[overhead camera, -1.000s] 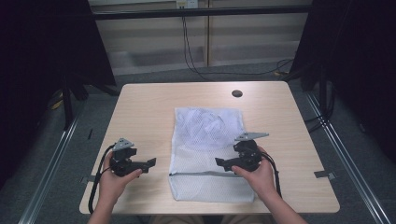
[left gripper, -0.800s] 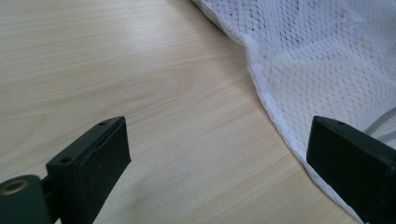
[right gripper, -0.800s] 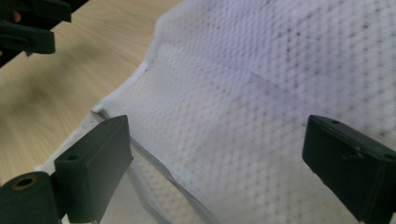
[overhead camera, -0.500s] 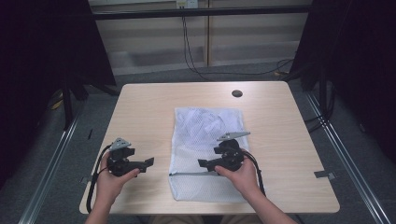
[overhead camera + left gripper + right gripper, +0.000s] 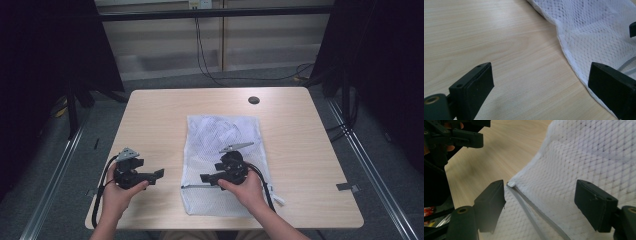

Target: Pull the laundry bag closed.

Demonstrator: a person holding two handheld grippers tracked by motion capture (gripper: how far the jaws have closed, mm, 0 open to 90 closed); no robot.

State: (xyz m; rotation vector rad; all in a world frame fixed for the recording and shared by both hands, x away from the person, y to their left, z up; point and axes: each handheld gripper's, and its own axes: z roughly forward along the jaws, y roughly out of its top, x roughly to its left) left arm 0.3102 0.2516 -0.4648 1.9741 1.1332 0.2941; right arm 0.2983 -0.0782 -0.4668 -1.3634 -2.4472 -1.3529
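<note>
Nearest the viewer, two forearms come in from the bottom edge, each hand holding a black claw over a pale wooden tabletop (image 5: 160, 115). The left claw (image 5: 159, 174) hovers above bare wood just beside the bag's left edge, its jaws spread wide with nothing between them. The right claw (image 5: 205, 178) sits over the near part of a white mesh laundry bag (image 5: 222, 135). Its jaws have just been closing but stand apart, not pressing on anything, with the mesh and a grey zipper (image 5: 534, 211) lying between them. The white end of the zipper lies just beside one jaw. The bag lies flat near the middle of the tabletop, reaching away from the person. Farther back, a small dark round cap (image 5: 253, 100) sits in the wood near the far edge.
</note>
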